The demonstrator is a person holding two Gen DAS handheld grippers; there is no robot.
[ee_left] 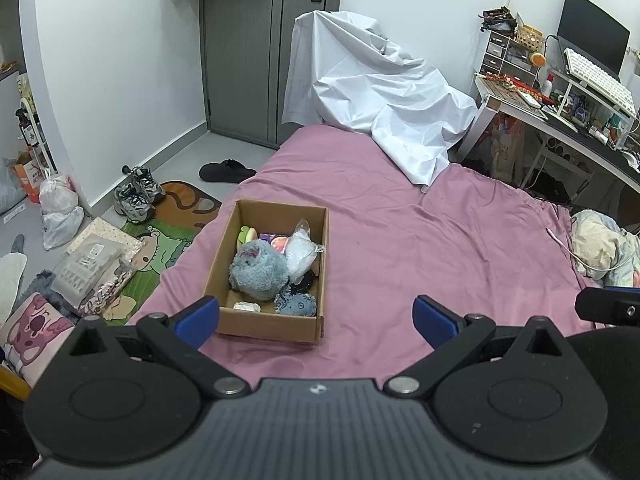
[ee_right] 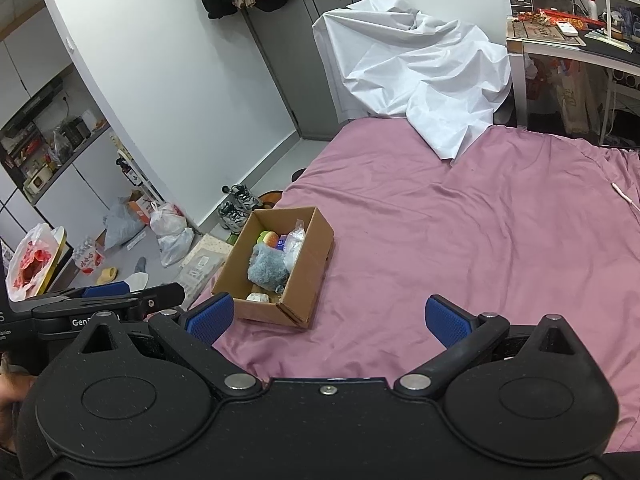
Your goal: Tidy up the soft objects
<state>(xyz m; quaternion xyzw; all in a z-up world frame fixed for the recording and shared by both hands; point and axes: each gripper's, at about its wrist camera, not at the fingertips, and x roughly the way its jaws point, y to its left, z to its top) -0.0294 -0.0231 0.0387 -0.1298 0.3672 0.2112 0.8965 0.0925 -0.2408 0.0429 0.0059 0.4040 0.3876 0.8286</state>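
Left gripper [ee_left: 316, 318]: blue-padded fingers [ee_left: 198, 320] spread wide, nothing between them, hovering above the bed's near edge.
Right gripper [ee_right: 330, 318]: fingers [ee_right: 446, 318] likewise spread wide and holding nothing, over the pink sheet.
Cardboard box [ee_left: 276, 326]: open-topped, resting on the bed [ee_left: 400, 248] near its left edge, just beyond the left gripper.
Soft objects: all inside the box; a large grey-blue plush [ee_left: 258, 268] in the middle, a smaller blue plush [ee_left: 296, 304] at the near right corner, a clear plastic bag [ee_left: 302, 252] against the right wall, colourful small toys [ee_left: 260, 236] at the far end.
White sheet [ee_left: 372, 92]: draped at the bed's far edge.
Sneakers [ee_left: 134, 194]: on the floor, left of the bed.
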